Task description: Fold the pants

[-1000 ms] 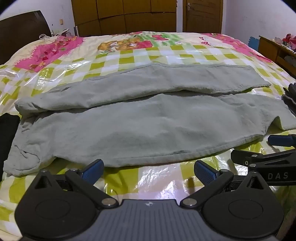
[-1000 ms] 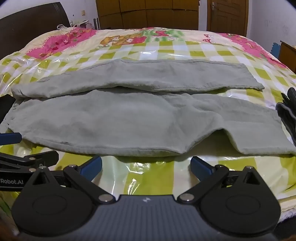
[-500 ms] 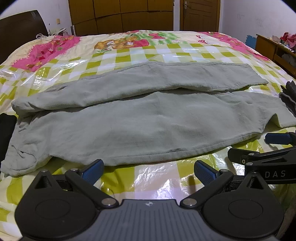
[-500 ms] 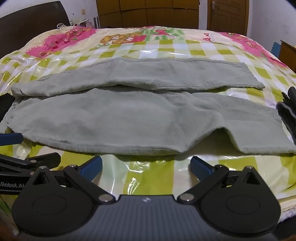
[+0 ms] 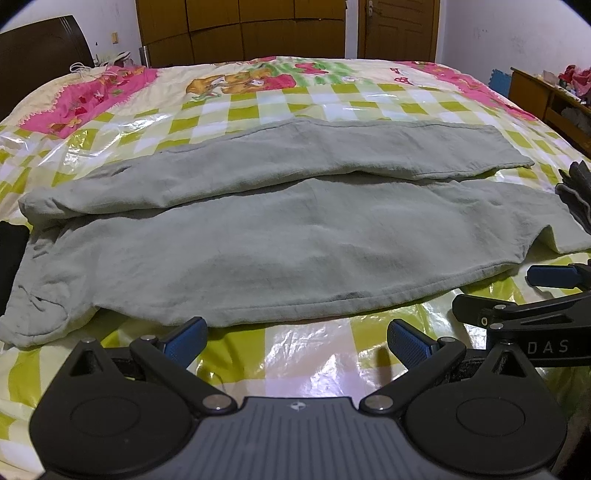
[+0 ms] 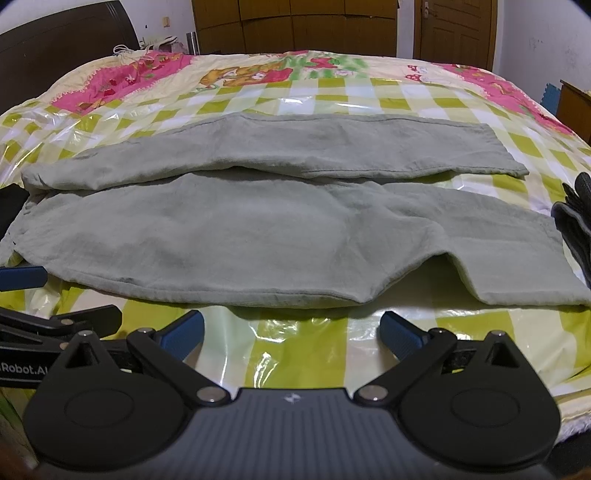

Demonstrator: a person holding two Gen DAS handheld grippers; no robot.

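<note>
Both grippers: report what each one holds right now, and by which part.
Nothing is held. The left gripper and right gripper are both open above the bed cover, short of the pants near edge.

Both wrist views look forward from low over the near edge of the bed (image 5: 295, 99), facing its far side and the wardrobe (image 5: 240, 26) and door (image 6: 454, 26) beyond. The left view sits further left; the right gripper (image 5: 546, 295) enters at its right edge. The right view shows the left gripper (image 6: 37, 295) at its left edge. Both share the spread pants (image 5: 280, 236)
</note>
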